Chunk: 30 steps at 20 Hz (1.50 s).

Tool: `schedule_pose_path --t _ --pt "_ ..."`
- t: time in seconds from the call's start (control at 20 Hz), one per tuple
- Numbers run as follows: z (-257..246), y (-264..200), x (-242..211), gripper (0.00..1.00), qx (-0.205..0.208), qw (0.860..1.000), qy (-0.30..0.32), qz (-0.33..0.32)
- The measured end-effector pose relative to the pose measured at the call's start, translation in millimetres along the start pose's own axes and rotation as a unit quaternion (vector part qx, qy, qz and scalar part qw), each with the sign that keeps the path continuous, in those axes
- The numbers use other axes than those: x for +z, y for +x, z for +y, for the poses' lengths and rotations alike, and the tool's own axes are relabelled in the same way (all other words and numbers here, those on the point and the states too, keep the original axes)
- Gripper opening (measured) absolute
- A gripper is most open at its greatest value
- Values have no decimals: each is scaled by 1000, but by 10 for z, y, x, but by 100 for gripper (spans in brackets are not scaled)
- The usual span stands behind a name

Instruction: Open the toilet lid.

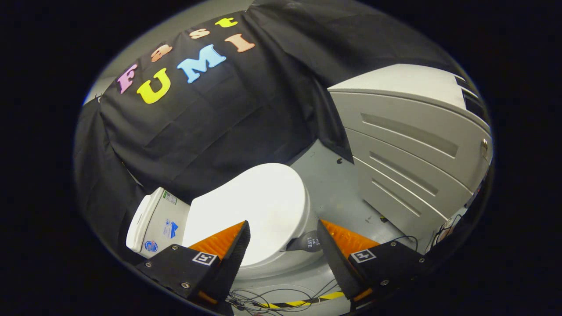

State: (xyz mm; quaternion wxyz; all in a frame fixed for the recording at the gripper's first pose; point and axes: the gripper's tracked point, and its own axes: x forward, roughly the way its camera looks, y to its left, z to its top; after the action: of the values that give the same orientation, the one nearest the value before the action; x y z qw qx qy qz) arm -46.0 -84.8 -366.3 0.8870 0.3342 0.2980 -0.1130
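Two fingers of the gripper [283, 245] stand wide apart (holding nothing), with the closed toilet lid [259, 206] just ahead between them, its long axis running toward the cistern [153, 224]

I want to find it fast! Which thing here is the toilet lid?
Start at the black cloth wall; a white toilet stands on the grey floor below it, its tank against the cloth. The toilet lid is the flat, smooth white oval on top, still closed, just ahead of the open gripper fingers. The grey ribbed cabinet beside it is boxy.
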Motion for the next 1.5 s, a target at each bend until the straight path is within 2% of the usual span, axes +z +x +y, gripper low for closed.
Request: schedule_pose_path --t 0.35,0.55,0.7,0.8,0.95,1.2,1.35,1.5 --pt "-341 113 -245 91 -3 996 83 19" --pt "-416 170 -325 87 19 989 141 25" --pt "-530 286 -413 79 22 984 175 29" --pt "-486 374 -374 73 45 979 200 20" --pt "-559 527 -473 68 50 978 199 32" --pt "-512 746 -587 49 84 967 240 31" --pt "-477 787 -593 43 98 960 261 29" --pt "-460 814 -560 27 106 962 251 19"
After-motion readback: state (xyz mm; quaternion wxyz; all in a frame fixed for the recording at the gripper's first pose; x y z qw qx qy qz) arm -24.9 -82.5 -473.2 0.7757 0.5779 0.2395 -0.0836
